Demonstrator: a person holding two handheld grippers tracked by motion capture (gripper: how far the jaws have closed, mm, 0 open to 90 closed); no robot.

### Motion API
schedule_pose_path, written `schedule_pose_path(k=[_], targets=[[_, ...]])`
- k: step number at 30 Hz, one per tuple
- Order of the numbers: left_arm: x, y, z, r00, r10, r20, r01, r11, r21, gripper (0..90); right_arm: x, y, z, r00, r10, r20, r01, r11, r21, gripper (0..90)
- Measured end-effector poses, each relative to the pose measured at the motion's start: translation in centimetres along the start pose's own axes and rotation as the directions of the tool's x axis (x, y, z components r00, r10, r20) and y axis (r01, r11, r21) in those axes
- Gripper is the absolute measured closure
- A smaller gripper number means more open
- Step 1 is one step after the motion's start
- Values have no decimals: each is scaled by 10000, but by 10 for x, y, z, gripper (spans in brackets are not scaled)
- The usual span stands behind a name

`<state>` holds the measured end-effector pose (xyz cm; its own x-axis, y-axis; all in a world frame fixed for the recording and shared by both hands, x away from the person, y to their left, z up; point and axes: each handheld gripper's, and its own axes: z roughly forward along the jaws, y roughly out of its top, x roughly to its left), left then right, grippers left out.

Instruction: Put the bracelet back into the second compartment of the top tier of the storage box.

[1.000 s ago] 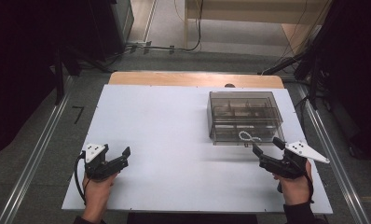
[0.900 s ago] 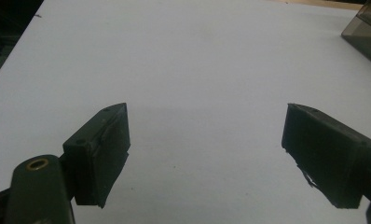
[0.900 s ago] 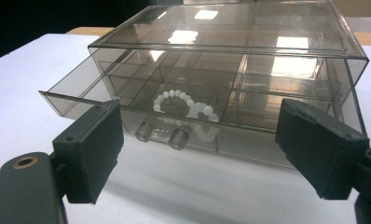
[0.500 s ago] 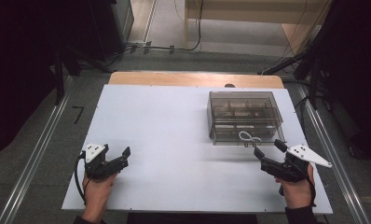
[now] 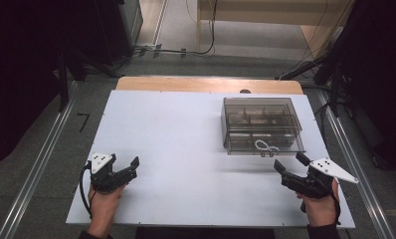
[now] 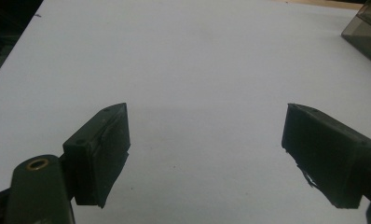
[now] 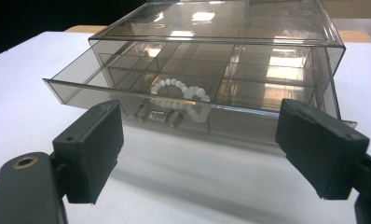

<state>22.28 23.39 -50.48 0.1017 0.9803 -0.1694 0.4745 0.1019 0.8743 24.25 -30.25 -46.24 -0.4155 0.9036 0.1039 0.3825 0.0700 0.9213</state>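
the smoky clear plastic drawer box (image 5: pixel 262 124) sits toward the right far side of the white surface (image 5: pixel 176 144), its drawer (image 7: pixel 141 88) pulled slightly out so the white bead bracelet (image 7: pixel 181 95) lies reachable in a front compartment. the right gripper (image 5: pixel 291 167), released with jaws spread wide, faces the drawer's small clear handle (image 7: pixel 158 116), likely lined up for it. the left gripper (image 5: pixel 129 167) rests released, well apart.

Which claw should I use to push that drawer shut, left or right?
Right, probably. The right claw sits open just in front of the smoky box's partly open drawer holding the white bead bracelet. The left claw is open far across the table.
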Motion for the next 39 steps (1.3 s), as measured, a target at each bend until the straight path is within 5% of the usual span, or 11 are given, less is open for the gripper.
schedule_pose_path(k=[39], targets=[[0,0,0,10000,4,-22,-4,10000,15,155,-15,-14,-17,9986,171,498,-179,9997,166,133]])
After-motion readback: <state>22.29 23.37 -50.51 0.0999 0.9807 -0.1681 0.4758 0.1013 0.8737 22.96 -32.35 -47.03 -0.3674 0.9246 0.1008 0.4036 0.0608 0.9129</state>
